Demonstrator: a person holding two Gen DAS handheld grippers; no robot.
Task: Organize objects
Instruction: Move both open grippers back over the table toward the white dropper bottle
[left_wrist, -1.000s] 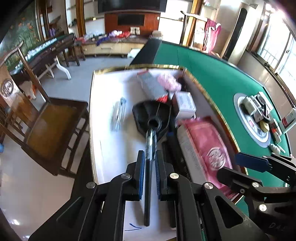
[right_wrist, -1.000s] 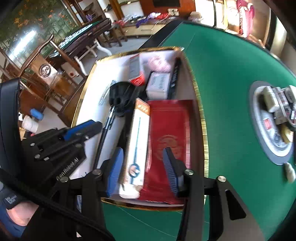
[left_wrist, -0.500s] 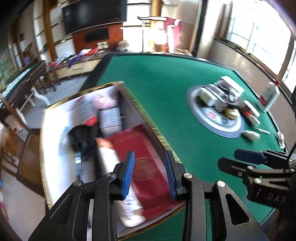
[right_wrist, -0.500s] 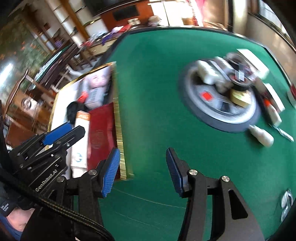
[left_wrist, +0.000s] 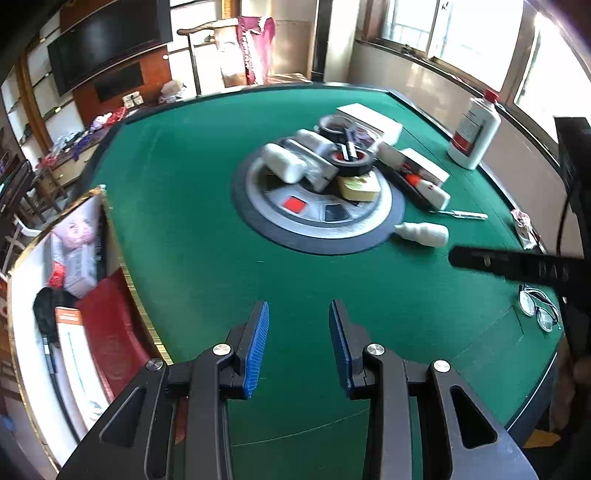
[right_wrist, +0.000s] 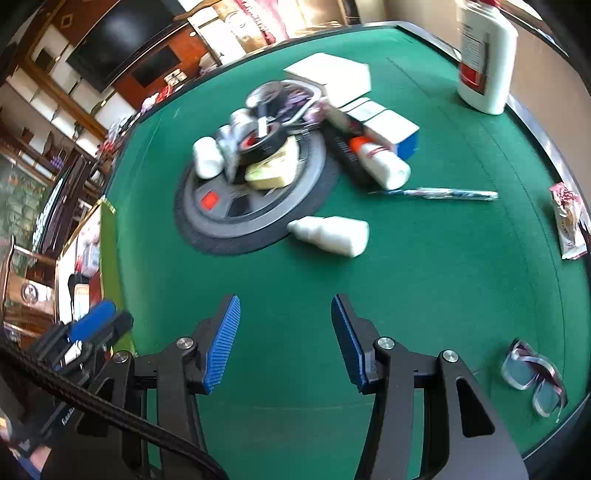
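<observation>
Both grippers have swung away from the white tray at the table's left edge and now face the green felt table. The left gripper, a second ago clamped on a black long-handled tool, has let it go and its jaws have just been opening; nothing lies between them now. The tool looks to be lying in the tray beside the red folder (blur makes this uncertain). The right gripper also stands apart and empty. So one item is filed, and the next likely candidates are the small white bottle lying beside the round centre hub, or the glasses.
</observation>
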